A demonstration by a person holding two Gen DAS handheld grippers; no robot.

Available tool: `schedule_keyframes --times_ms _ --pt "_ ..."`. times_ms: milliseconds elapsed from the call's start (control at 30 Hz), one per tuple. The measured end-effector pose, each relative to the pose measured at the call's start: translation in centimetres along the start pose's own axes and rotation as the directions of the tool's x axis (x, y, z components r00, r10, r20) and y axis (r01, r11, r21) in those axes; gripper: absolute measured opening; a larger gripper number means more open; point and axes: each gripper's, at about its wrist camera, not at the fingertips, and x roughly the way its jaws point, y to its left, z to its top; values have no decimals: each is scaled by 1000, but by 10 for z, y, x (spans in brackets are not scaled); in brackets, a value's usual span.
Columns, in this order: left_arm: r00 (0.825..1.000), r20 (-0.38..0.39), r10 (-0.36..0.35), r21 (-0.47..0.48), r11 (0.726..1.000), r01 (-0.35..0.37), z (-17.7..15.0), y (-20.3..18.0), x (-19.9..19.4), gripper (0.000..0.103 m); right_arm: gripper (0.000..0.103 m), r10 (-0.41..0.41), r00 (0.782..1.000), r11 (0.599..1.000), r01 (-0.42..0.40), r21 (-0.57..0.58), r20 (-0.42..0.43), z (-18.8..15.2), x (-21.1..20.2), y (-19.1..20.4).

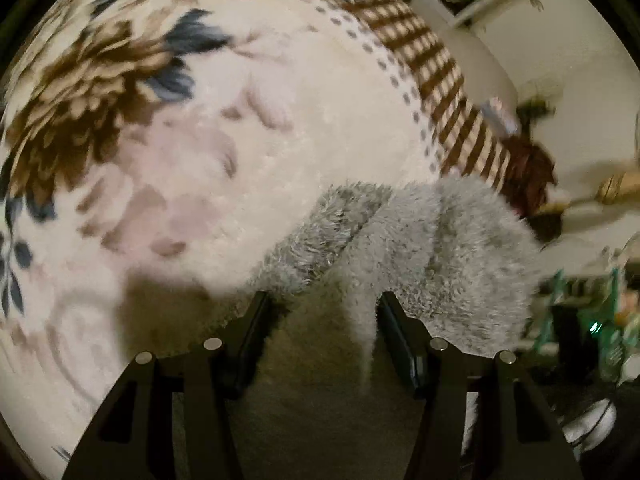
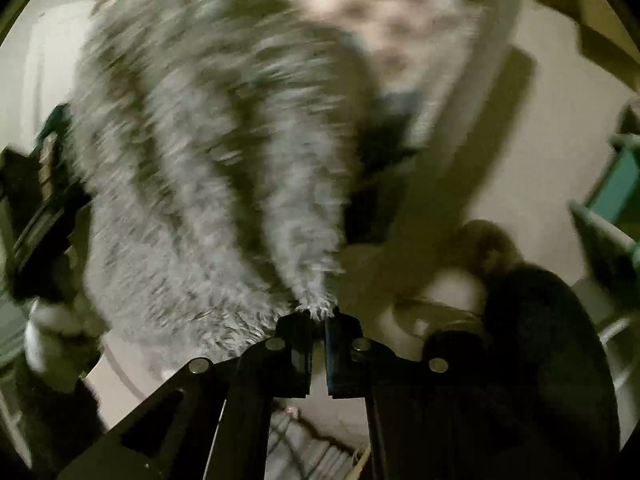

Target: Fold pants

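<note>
Floral blanket (image 1: 120,140) fills the upper left; folding looks barely begun. Our right gripper (image 2: 319,316) pinches the bunched grey fuzzy pants (image 2: 192,168); our left gripper (image 1: 322,312) gapes, holding nothing.

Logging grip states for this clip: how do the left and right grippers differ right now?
The left gripper is open with the fuzzy grey pants at its fingertips, ungripped; the right gripper is shut on the pants' edge. The left view is fairly sharp, the right motion-blurred. Both are black two-finger grippers.
</note>
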Motion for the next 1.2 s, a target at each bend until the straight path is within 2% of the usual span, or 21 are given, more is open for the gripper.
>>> schedule_keyframes --times_ms 67,100,133,167,200,267,333,400,467,500,567,633,700,767,833,933,1067,1100,1133,1167,1200 --pt "997 61 -41 -74 996 45 -5 0 -21 54 43 8 999 998 -10 -55 -33 3 -5 9" --pt "990 128 -62 -101 992 75 -12 -2 -39 59 85 32 999 996 -36 -78 -42 6 -12 14" --pt "976 201 -83 -125 986 109 -22 -5 -58 77 103 39 999 995 -42 -94 -35 7 -19 15" --pt "960 260 -102 -154 977 146 -32 -6 -73 94 103 37 999 993 -37 -113 -2 9 -30 17" --pt "942 313 -118 -186 965 183 -43 -6 -85 99 103 41 999 991 -38 -128 21 11 -37 17" --pt "903 411 -121 -264 933 245 -74 -4 -105 101 103 40 998 989 -33 -146 41 19 -46 18" --pt "879 465 -101 -334 900 281 -105 1 -111 101 103 51 996 989 -40 -143 71 35 -62 15" --pt "860 504 -76 -420 849 321 -142 8 -106 101 103 91 993 988 -80 -129 78 47 -67 13" --pt "855 515 -68 -480 803 353 -169 15 -90 101 103 131 988 982 -118 -148 81 53 -68 9" --pt "863 501 -58 -508 788 348 -180 18 -78 101 103 143 986 978 -127 -166 88 61 -67 11" --pt "876 481 -25 -543 776 320 -190 25 -56 101 103 167 982 968 -147 -202 88 75 -62 11" --pt "875 484 -3 -550 776 307 -195 37 -38 101 103 182 980 961 -161 -225 75 96 -46 11" --pt "865 502 23 -555 776 301 -194 51 -27 102 103 168 983 955 -143 -259 79 113 -36 11" --pt "862 507 11 -570 754 325 -192 68 -17 103 103 148 984 935 -107 -337 98 119 -25 15" --pt "853 521 -26 -566 737 368 -190 75 -8 103 103 176 983 922 -147 -357 49 129 -14 15" --pt "848 527 -61 -539 747 389 -187 71 -5 103 103 222 975 904 -215 -370 -25 131 -4 22" --pt "804 583 -116 -533 692 486 -195 78 -3 103 103 237 969 897 -244 -367 -64 134 13 31" --pt "797 592 -120 -526 691 496 -195 78 -5 103 97 255 965 894 -258 -366 -57 133 13 31" --pt "786 604 -130 -509 696 506 -194 75 -9 101 62 261 964 892 -259 -370 -46 134 14 34" --pt "777 614 -136 -492 704 512 -195 73 -12 95 51 244 970 891 -233 -390 -21 132 12 38" --pt "768 626 -138 -474 714 514 -196 70 -17 92 49 230 973 889 -216 -404 -14 129 9 37"
